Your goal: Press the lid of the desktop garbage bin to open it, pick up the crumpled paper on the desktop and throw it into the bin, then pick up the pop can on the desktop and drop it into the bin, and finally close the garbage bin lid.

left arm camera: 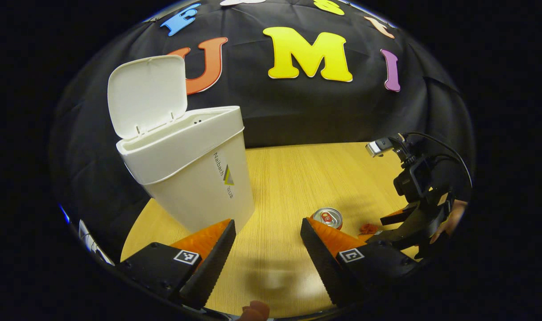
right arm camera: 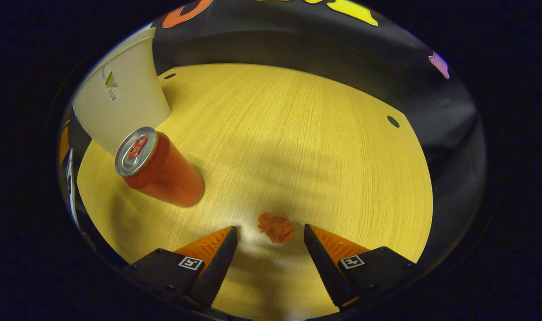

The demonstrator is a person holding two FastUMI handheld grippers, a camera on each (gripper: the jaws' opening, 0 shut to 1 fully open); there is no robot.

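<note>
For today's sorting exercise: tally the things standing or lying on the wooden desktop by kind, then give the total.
White plastic garbage bin with raised lid: 1
Red aluminium pop can: 1
Crumpled red paper ball: 1
Total: 3

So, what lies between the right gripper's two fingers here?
In the right gripper view, the small crumpled orange-red paper sits on the wooden desktop at the open right gripper, untouched by either finger.

A pale wood-grain bench (right arm camera: 297,133) carries a white bin (left arm camera: 195,178), an upright red pop can (right arm camera: 163,174) near it, and a small crumpled paper (right arm camera: 276,227).
</note>
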